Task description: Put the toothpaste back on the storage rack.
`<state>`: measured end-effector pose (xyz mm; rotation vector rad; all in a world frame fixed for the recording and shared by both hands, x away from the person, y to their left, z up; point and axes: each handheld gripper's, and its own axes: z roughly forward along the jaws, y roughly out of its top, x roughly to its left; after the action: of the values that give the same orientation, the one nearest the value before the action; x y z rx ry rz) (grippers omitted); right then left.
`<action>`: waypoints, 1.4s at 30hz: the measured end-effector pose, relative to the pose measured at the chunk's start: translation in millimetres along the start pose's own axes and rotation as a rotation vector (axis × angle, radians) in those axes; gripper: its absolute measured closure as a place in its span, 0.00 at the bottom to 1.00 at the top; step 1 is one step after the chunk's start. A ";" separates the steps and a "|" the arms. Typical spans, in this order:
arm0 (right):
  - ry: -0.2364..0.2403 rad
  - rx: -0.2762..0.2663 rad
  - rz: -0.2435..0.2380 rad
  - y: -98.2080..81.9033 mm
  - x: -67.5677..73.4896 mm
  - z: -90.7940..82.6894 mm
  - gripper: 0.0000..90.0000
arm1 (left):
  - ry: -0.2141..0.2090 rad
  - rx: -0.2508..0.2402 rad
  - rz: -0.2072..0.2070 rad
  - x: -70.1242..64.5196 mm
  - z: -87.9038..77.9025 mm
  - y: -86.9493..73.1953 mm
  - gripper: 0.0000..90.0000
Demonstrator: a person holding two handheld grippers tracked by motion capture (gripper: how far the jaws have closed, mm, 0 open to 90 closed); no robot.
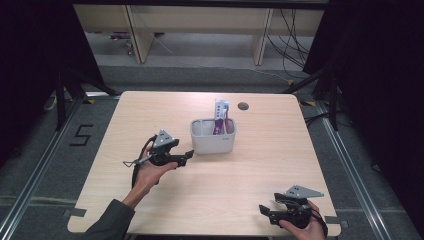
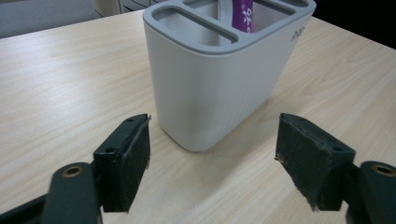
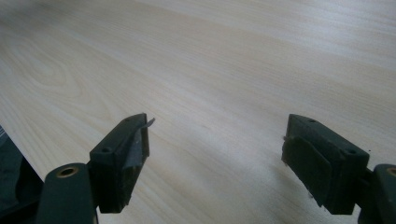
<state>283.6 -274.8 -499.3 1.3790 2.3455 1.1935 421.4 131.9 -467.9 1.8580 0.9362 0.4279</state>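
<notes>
Left tool [image 1: 189, 154]: jaws stood wide apart, nothing between the pads; held in the left hand [image 1: 150, 170] low over the surface, pointing at the near left corner of the holder, just short of it.
Left tool, own view [image 2: 212, 154]: pads well apart on either side of the holder's rounded corner, not touching it.
Right tool [image 1: 264, 210]: jaws likewise apart and empty; gripped by the right hand [image 1: 300, 227] at the near right edge of the surface, well apart from the holder.
Right tool, own view [image 3: 215, 149]: looked along bare pale wood, nothing between the pads.
Holder [image 1: 213, 136]: white box with a grey rim, stood upright near the middle of the surface, slightly toward the far side; divided into compartments.
Holder, close [image 2: 212, 84]: long narrow compartment along the near side, further compartments behind it.
Purple packet [image 1: 220, 120]: stood upright in the holder's far right compartment, top rising above the rim; purple band with white lettering seen close [image 2: 243, 14].
Surface [image 1: 150, 115]: pale wood grain, rounded corners, small dark round hole [image 1: 243, 106] near the far edge behind the holder.
Sleeve [image 1: 107, 222]: dark green, on the left forearm at the near left edge.
</notes>
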 end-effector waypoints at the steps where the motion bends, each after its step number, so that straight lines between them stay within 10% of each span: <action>1: -0.010 -0.011 -0.015 0.0 -0.6 0.4 0.26 | -0.003 0.000 0.001 0.1 -0.6 -1.5 0.27; 42: -0.025 -0.006 -0.055 0.4 1.4 -0.5 0.26 | -0.105 0.082 0.090 -40.3 -52.5 -69.0 0.23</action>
<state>282.8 -273.8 -498.3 1.3106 2.3451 1.1611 332.9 149.1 -500.0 1.9828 0.8118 0.3470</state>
